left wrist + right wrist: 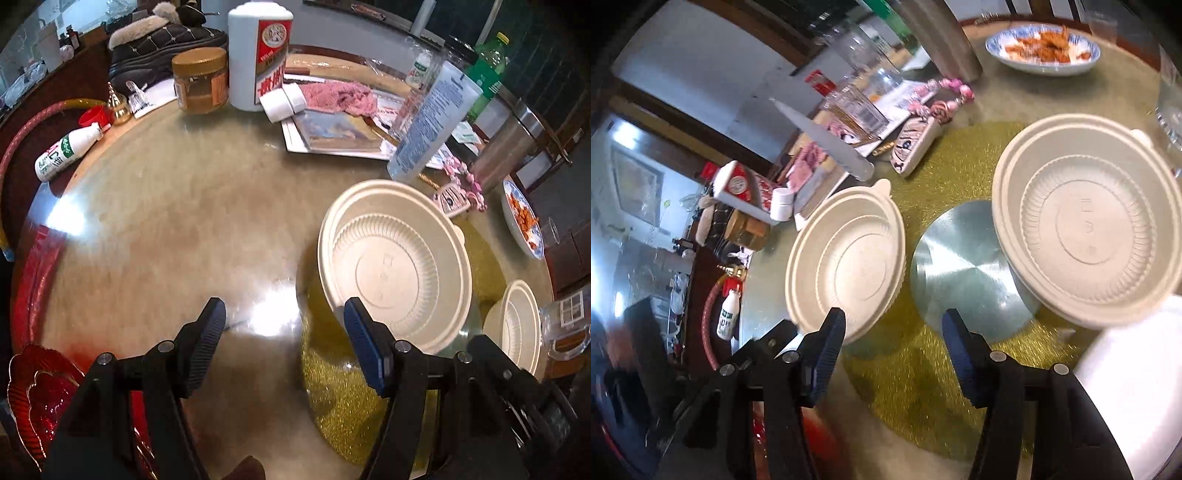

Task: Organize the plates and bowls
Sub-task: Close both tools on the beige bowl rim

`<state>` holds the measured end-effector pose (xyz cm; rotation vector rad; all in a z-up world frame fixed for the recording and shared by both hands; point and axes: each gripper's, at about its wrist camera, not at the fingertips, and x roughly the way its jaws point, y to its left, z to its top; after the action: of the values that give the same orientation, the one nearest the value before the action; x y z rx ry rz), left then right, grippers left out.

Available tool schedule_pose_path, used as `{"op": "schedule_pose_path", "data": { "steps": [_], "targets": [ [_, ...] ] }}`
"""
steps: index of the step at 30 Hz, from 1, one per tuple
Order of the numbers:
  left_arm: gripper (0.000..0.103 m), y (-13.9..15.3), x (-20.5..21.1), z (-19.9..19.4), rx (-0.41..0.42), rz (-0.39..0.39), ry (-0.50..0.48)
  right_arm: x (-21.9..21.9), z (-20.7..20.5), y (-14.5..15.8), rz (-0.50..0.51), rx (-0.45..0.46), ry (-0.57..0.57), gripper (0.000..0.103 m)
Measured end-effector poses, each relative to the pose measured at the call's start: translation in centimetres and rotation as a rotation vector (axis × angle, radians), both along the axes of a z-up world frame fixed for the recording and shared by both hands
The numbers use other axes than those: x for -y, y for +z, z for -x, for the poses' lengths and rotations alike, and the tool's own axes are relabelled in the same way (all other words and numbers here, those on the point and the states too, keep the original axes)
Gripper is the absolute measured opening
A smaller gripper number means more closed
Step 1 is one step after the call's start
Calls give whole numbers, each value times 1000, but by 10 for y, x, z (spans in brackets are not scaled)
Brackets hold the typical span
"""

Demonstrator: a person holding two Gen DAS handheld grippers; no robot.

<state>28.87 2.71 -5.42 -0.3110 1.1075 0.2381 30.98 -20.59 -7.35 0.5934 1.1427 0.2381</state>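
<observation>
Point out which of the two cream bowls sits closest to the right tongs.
The left cream bowl, its near rim just beyond the right tongs. The other cream bowl sits farther right, overlapping the silver disc.

Two cream disposable bowls are sitting upright and empty on the gold glitter mat (916, 387). The left bowl (849, 266) is resting near the mat's left edge. The right bowl (1086, 221), seemingly nested in another, is overlapping the mat's silver centre disc (960, 266), apart from the first.
</observation>
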Motion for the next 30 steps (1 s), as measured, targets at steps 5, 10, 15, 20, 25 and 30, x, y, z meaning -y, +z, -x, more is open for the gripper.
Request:
{"op": "schedule_pose_path", "data": {
  "steps": [5,10,15,20,25,30],
  "targets": [
    [66,-6,2,-11,-4,-5,13,-4,-16,-9,2,-12,-21,48],
    [66,-14,4,-17,-11,-16,23,-9,-26,-16,13,-26,-32,28],
    [64,-19,8,-18,-16,-31,19,-11,-28,-18,11,-22,-27,21],
    [33,-20,16,-18,-30,-46,-8,-19,-25,-16,8,-12,-8,11],
    [19,-18,19,-9,-25,-62,-33,-22,-15,-14,11,-4,7,10],
    [13,-19,17,1,-29,-42,-48,-21,-2,-12,13,2,15,10]
  ]
}}
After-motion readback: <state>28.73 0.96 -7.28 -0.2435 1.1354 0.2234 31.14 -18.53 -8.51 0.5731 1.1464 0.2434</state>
